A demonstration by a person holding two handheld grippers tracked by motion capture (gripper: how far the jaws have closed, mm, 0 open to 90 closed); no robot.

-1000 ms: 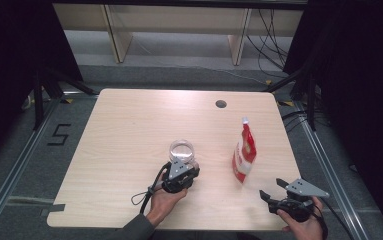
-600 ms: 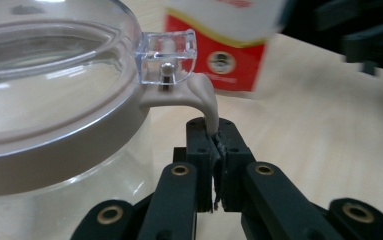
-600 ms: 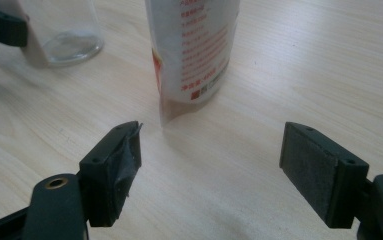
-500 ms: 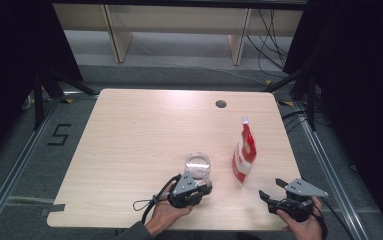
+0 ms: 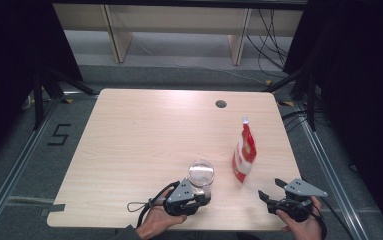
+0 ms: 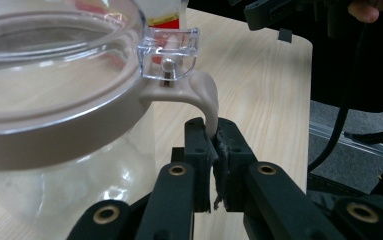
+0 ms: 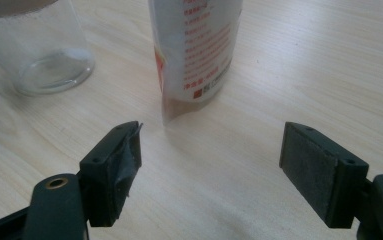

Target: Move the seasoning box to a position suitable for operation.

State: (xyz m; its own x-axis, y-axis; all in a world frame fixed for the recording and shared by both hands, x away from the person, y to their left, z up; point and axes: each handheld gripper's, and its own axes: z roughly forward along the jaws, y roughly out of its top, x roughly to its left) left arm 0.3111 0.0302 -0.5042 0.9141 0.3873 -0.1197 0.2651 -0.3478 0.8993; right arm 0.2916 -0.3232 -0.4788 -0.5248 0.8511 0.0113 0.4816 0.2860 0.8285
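Red-and-white pouch (image 5: 244, 152) stands upright right of the glass jar (image 5: 201, 174) (near edge of the table (image 5: 129, 130)). Left gripper (image 6: 213, 150) pinches the jar's beige handle (image 6: 204, 97); right gripper (image 7: 209, 170) gapes wide, empty.

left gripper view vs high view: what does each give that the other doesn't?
Left gripper view: the left gripper's jaws are pinched shut on the beige handle of the glass jar, under a clear lid clasp. High view: whole table layout, with the red-and-white pouch standing upright beside the jar and the right gripper open near the table's front edge. Both: jar, pouch, left gripper, wooden tabletop.
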